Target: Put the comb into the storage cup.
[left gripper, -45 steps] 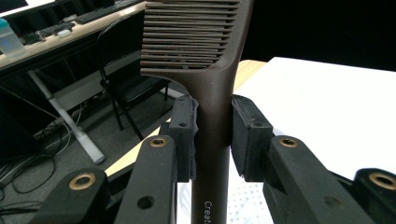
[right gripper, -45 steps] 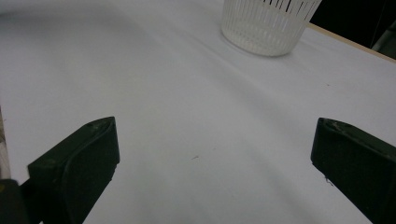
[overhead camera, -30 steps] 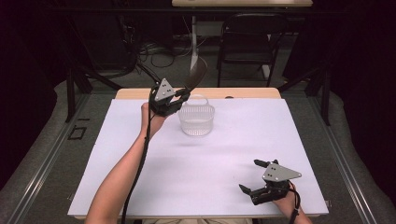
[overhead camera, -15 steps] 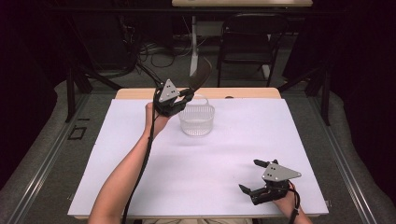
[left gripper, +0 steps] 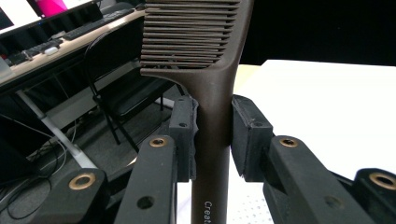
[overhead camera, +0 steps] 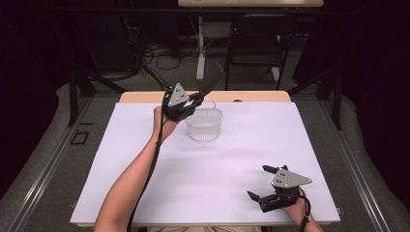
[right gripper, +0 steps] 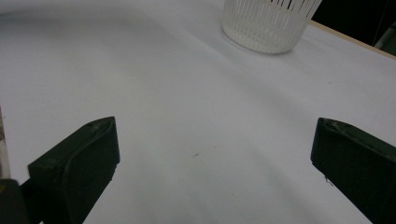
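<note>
A dark brown comb (overhead camera: 211, 79) sticks up and to the right over the far rim of a white slotted basket (overhead camera: 204, 126). My left gripper (overhead camera: 197, 98) is shut on the comb's handle (left gripper: 212, 107), with its teeth above the pads. It hovers at the basket's left side. The basket looks empty. My right gripper (overhead camera: 258, 182) rests open near the front right of the white table sheet (overhead camera: 145, 159). Nothing lies between its fingers, and the basket (right gripper: 268, 23) stands far ahead of it.
A strip of bare wooden tabletop (overhead camera: 251, 96) runs behind the white sheet. A black folding chair (overhead camera: 258, 43) and a desk leg (overhead camera: 200, 48) stand on the floor beyond the table, with cables on the ground.
My left gripper has shifted a little to the right toward the basket, carrying the comb with it. The right gripper has stayed put.
</note>
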`<state>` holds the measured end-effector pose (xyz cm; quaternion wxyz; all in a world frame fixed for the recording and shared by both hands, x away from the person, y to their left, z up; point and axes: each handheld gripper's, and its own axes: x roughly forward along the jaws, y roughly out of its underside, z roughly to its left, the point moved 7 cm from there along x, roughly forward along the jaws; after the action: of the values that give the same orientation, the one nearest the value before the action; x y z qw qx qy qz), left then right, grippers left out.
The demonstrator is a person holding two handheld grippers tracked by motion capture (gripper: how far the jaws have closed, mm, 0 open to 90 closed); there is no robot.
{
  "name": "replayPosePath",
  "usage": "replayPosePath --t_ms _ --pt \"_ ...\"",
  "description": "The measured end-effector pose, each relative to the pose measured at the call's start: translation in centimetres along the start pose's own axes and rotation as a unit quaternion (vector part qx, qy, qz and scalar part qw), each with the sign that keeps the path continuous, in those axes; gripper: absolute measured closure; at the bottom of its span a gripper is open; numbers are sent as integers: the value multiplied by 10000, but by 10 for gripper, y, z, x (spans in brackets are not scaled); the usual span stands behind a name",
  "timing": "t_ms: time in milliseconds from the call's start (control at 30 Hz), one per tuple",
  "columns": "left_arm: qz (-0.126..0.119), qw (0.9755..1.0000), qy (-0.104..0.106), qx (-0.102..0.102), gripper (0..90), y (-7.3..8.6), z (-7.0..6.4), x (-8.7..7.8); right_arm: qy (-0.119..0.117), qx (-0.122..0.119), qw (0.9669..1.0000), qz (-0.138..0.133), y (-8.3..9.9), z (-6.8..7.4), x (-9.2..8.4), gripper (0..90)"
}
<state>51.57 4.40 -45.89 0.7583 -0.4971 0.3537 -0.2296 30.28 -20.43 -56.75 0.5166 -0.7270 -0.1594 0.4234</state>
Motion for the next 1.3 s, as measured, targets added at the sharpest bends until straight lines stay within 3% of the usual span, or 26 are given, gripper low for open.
replayPosePath --t_ms 600,1133,1300 --pt "-21 9999 78 111 723 3 -5 10 -9 0 10000 13 0 1 0 9" --pt "-81 9998 178 -1 723 7 -6 17 -35 4 10000 20 0 2 1 9" --pt "-66 9998 175 57 723 8 -7 20 -33 4 10000 20 0 2 0 9"
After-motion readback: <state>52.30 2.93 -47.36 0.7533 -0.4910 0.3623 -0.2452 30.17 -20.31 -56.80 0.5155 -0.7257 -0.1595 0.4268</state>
